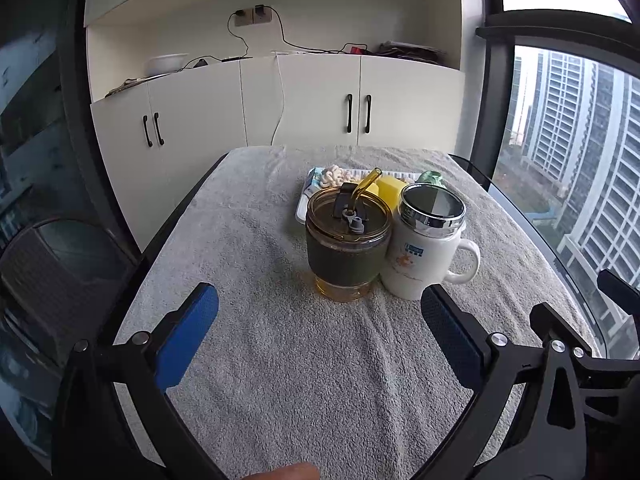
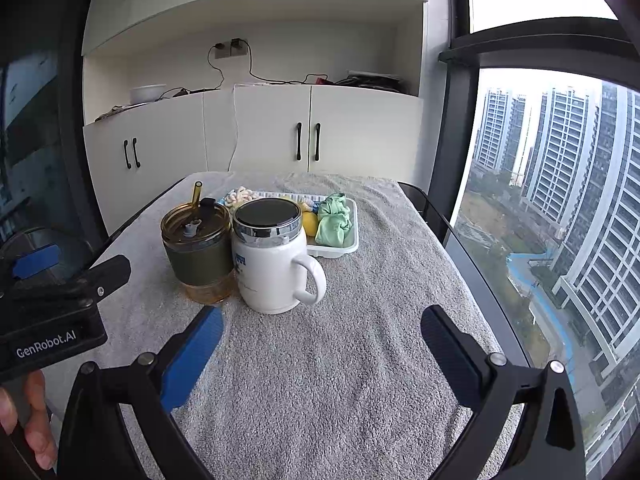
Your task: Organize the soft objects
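The tray [image 2: 353, 236] sits toward the far side of the towel-covered counter [image 2: 320, 360] and is largely hidden: from the left wrist, the tumbler [image 1: 347, 240] and mug [image 1: 424, 248] block most of it, leaving only a pale knobbly toy [image 1: 334, 174], a yellow piece [image 1: 390, 188] and a scrap of green cloth [image 1: 432, 178] showing above their lids. The right wrist view shows more: the knobbly toy at the tray's left end, the yellow piece mostly behind the mug, and the green cloth bunched at the right end inside the tray. What the yellow piece is cannot be made out.

The tumbler, with an amber straw, stands touching the mug on its left; both are just in front of the tray.

The left claw [image 1: 320, 332] hangs released over bare towel, its 2 fingers wide apart and holding nothing. The right claw [image 2: 322, 344] is likewise spread and empty, near the mug. Cabinets [image 2: 260, 128] stand behind the counter, a window [image 2: 560, 220] to the right.
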### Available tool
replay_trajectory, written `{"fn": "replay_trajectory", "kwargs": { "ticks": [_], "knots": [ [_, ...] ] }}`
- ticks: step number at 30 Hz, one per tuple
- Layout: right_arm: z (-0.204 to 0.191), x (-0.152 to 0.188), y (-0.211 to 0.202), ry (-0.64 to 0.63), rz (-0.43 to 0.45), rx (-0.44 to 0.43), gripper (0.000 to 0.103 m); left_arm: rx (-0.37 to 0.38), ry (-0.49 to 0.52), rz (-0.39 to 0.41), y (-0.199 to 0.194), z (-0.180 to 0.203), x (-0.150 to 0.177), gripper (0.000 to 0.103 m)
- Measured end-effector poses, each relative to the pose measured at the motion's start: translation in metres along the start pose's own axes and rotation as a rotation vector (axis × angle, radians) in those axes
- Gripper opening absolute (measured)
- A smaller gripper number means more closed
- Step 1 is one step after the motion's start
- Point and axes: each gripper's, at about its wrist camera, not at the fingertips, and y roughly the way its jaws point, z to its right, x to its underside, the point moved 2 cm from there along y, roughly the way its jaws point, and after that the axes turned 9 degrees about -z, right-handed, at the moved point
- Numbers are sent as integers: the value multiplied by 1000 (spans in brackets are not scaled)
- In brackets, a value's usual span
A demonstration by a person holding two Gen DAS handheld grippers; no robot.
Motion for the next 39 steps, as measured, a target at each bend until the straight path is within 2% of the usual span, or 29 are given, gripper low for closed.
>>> {"fn": "replay_trajectory", "kwargs": {
  "ticks": [39],
  "knots": [
    [1, 0, 4, 5, -6, 2, 101, 11, 7, -9, 3, 3, 0, 103]
  ]
}}
